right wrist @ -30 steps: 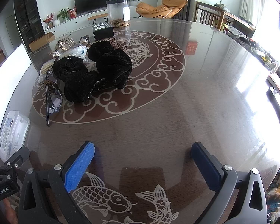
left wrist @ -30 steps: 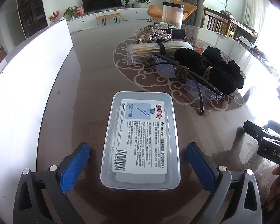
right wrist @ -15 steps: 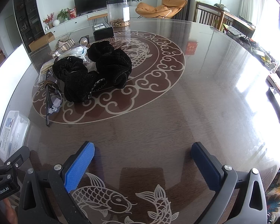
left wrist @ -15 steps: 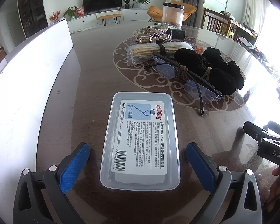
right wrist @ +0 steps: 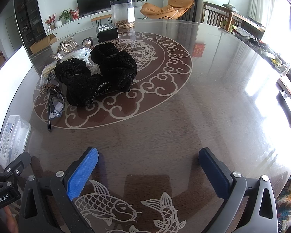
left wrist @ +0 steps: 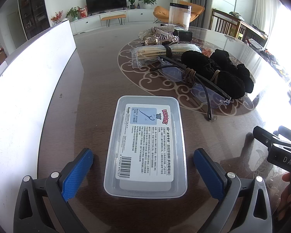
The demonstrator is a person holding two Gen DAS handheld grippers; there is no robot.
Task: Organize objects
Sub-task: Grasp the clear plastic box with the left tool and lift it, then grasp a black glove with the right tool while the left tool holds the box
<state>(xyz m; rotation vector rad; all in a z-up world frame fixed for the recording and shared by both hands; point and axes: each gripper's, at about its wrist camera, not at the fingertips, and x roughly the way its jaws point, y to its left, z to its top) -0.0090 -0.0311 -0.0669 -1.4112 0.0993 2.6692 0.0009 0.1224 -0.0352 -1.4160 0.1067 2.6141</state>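
A clear plastic box with a printed floss label (left wrist: 145, 145) lies flat on the brown table; it also shows in the right wrist view (right wrist: 12, 137). My left gripper (left wrist: 143, 169) is open, its blue pads (left wrist: 77, 172) on either side of the box's near end, apart from it. My right gripper (right wrist: 148, 169) is open and empty over bare table with fish inlay. Farther off lie glasses (left wrist: 196, 81), black hair scrunchies (right wrist: 95, 75), a bag of wooden sticks (left wrist: 155, 52) and a glittery hair clip (left wrist: 157, 35).
A white board (left wrist: 29, 81) runs along the table's left edge. A clear cylinder jar (right wrist: 123, 13) and a small black box (right wrist: 106, 32) stand at the far side. The right gripper's body (left wrist: 277, 149) shows at the right of the left wrist view.
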